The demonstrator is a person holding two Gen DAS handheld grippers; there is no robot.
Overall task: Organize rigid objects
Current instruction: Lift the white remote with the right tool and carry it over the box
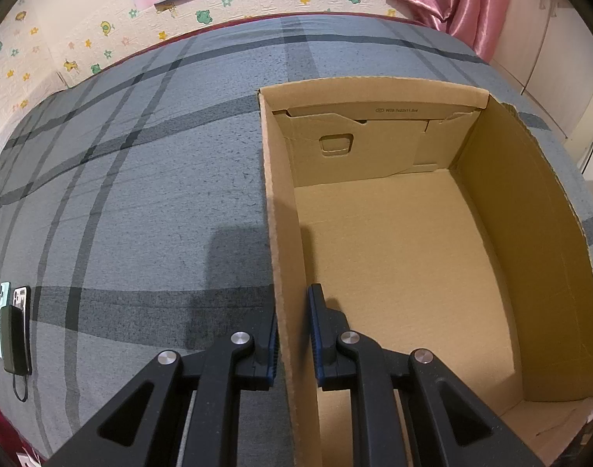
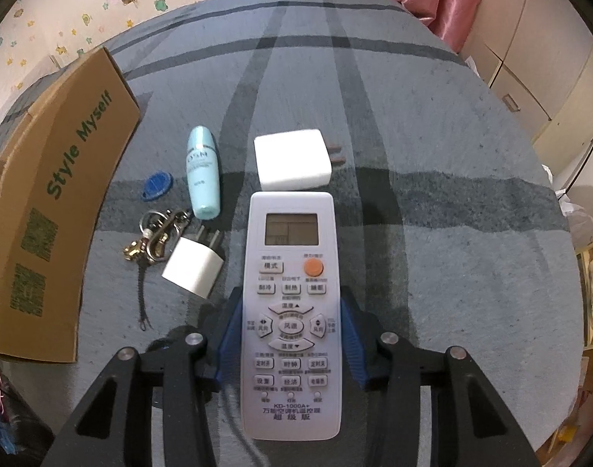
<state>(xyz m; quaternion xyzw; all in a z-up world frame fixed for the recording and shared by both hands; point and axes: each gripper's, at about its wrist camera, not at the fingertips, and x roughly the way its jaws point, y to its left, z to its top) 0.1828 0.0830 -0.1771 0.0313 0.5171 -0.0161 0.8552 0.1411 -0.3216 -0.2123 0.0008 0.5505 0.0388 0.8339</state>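
Lying face up on the grey plaid bedcover (image 2: 452,194), the white remote control (image 2: 292,311) was pinched at its long sides by the right gripper (image 2: 292,334). Open cloth was left to the right of the gripper; a large white charger (image 2: 292,161) lay just ahead, and a small plug (image 2: 193,268), keys (image 2: 152,241) and a pale-blue bottle (image 2: 203,173) to the left. The cardboard box's (image 1: 529,233) left wall (image 1: 284,233) was clamped by the left gripper (image 1: 292,334).
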